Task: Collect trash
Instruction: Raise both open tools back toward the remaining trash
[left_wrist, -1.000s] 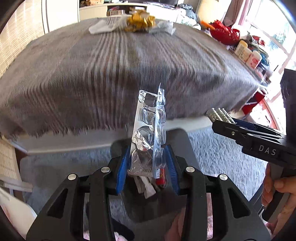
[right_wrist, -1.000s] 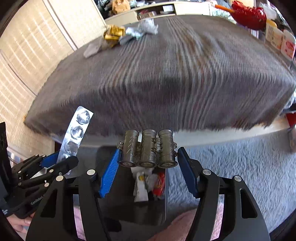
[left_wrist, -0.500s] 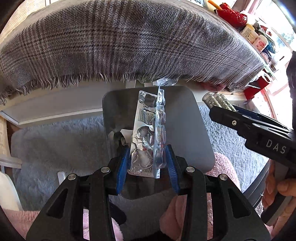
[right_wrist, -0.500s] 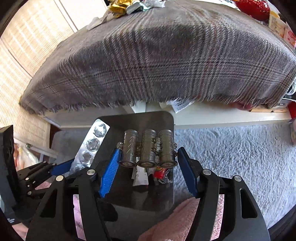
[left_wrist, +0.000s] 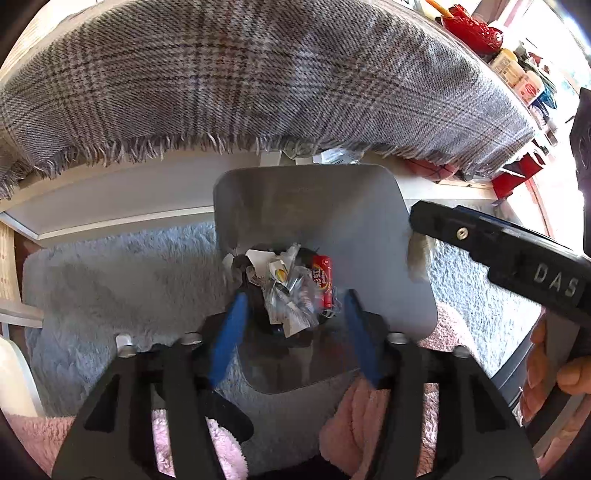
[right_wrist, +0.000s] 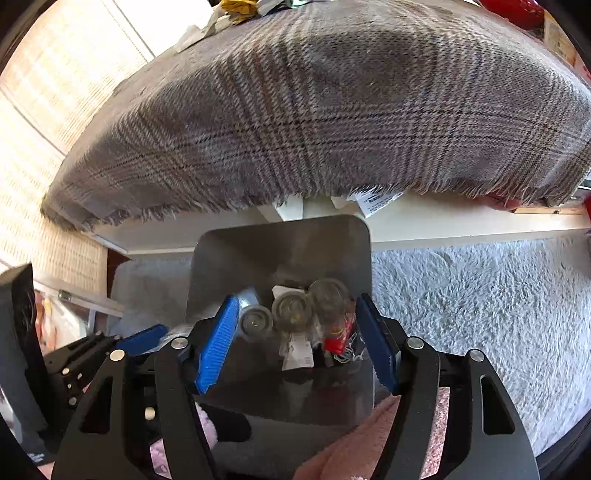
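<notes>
A grey trash bin (left_wrist: 369, 229) stands on the floor below the table; it also shows in the right wrist view (right_wrist: 280, 251). Wrappers and a blister pack (left_wrist: 291, 288) lie in its bottom. My left gripper (left_wrist: 291, 317) is open and empty above the bin. My right gripper (right_wrist: 293, 332) is open above the bin; a pack of three batteries (right_wrist: 291, 310), blurred, is falling between its fingers into the bin. A red wrapper (right_wrist: 338, 336) lies below. More trash (right_wrist: 236, 5) lies at the table's far edge.
A plaid cloth (left_wrist: 258, 74) covers the table and hangs over its near edge. A shaggy grey rug (right_wrist: 480, 302) surrounds the bin. Red bowl and bottles (left_wrist: 476, 29) stand at the table's right end. My right gripper's body (left_wrist: 498, 251) crosses the left wrist view.
Both grippers moved down over the bin and opened. The blister pack dropped from the left gripper into the bin; the batteries left the right gripper's grip and are falling.
</notes>
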